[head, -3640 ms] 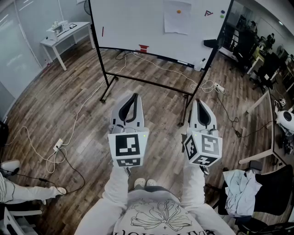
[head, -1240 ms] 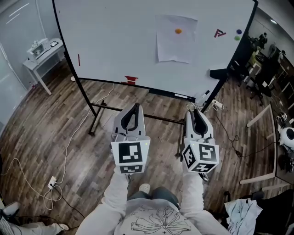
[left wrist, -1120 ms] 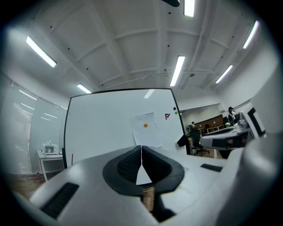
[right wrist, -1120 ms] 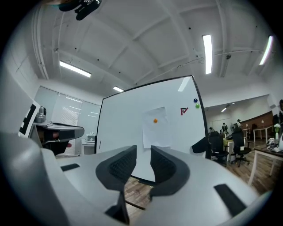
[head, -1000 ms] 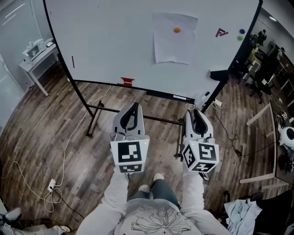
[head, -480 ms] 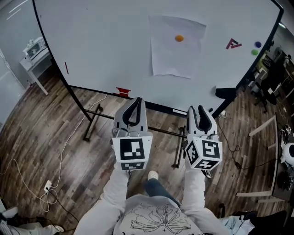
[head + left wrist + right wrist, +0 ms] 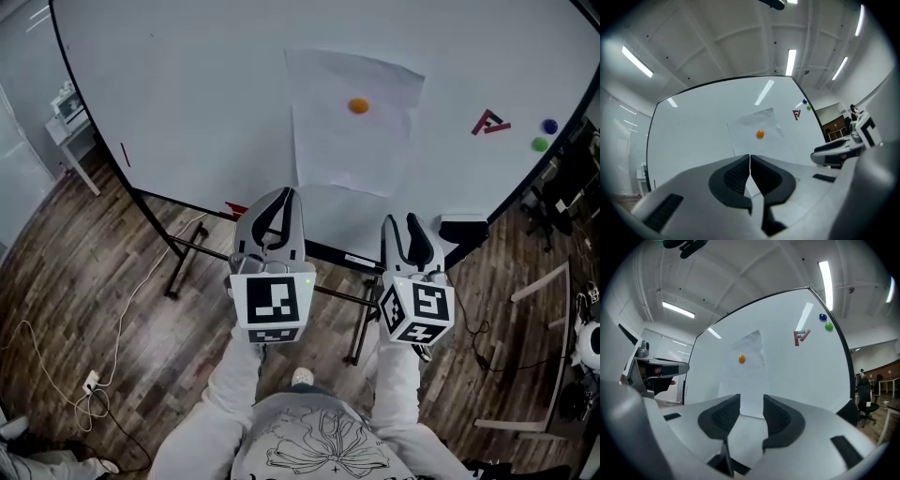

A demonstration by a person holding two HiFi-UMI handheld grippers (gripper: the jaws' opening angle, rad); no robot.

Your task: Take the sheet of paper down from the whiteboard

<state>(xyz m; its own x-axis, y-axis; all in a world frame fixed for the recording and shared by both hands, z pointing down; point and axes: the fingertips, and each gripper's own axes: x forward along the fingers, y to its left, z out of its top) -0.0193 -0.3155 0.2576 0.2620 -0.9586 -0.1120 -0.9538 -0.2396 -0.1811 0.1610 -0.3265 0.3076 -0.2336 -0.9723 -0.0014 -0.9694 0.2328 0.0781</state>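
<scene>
Right hand-held gripper [image 7: 410,221] jaws just widening, apart, empty | left hand-held gripper [image 7: 281,197] closed tight, empty | step: approach to sheet of paper [image 7: 352,131] | next: free orange magnet [image 7: 358,106], pinch sheet edge

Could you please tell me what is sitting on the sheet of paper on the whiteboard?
One small orange magnet sits on the sheet of paper, near its top. The whiteboard behind the sheet is covered.
</scene>
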